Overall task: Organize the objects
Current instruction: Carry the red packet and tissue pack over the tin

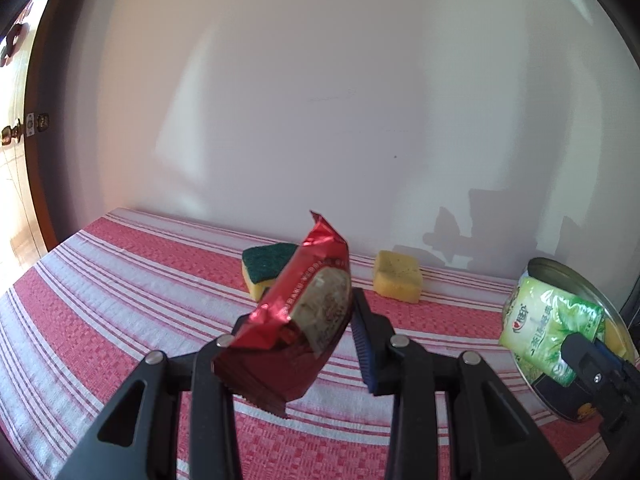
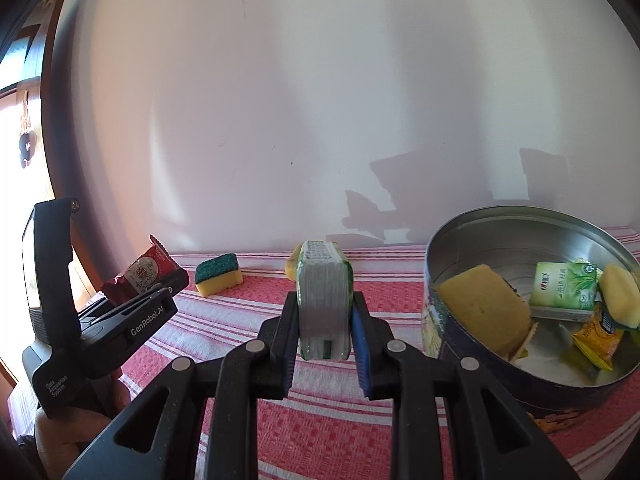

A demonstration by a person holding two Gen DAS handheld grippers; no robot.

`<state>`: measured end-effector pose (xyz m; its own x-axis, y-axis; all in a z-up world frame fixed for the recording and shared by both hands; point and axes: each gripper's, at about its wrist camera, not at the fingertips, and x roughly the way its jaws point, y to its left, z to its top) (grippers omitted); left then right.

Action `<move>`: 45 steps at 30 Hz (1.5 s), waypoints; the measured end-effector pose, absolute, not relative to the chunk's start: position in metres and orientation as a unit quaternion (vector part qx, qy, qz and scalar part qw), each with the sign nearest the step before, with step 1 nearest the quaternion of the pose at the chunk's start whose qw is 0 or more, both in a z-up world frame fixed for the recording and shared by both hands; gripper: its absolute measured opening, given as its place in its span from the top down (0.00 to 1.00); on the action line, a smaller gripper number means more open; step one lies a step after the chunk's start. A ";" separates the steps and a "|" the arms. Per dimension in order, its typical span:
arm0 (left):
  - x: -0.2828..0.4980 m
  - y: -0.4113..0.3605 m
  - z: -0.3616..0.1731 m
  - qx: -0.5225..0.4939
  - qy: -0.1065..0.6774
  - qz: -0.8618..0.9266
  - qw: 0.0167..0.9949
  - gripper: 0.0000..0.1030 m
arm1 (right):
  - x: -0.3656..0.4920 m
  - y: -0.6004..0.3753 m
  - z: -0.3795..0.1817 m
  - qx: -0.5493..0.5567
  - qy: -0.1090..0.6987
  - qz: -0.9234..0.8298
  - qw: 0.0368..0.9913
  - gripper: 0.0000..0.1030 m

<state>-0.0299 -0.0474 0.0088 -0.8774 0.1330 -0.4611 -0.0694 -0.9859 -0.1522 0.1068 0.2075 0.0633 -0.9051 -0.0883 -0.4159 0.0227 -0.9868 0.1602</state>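
Observation:
My left gripper [image 1: 298, 322] is shut on a red snack packet [image 1: 298, 320] and holds it above the striped cloth; it also shows in the right wrist view [image 2: 144, 274]. My right gripper [image 2: 325, 316] is shut on a green tissue pack [image 2: 325, 300], held just left of the round metal tin [image 2: 440, 256]; the pack also shows in the left wrist view [image 1: 548, 328] in front of the tin [image 1: 568, 270]. The tin holds a yellow sponge [image 2: 486, 304], a second green tissue pack [image 2: 564, 286], a yellow snack packet [image 2: 594, 340] and another yellow piece [image 2: 620, 296].
A green-topped yellow sponge [image 1: 266, 268] and a plain yellow sponge [image 1: 398, 276] lie on the red-and-white striped cloth [image 1: 120, 300] near the white wall [image 1: 320, 100]. The table's left edge drops off beside a wooden door [image 1: 36, 128].

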 end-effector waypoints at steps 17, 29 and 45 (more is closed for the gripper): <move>-0.006 -0.023 0.008 -0.233 -0.042 0.971 0.031 0.66 | 0.097 0.183 0.070 0.190 -0.052 -0.980 0.020 0.74; 0.006 -0.008 0.013 -0.228 -0.041 0.972 0.039 0.66 | 0.084 0.177 0.066 0.177 -0.036 -0.983 0.016 0.74; 0.012 0.022 0.023 -0.216 -0.034 0.974 0.057 0.66 | 0.064 0.188 0.064 0.150 -0.027 -0.988 -0.001 0.74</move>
<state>0.0122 0.0220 0.0228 -0.9004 0.1260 -0.4165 -0.0968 -0.9912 -0.0907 0.0640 0.1881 0.0636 -0.9549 -0.0057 -0.2968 -0.0104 -0.9986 0.0527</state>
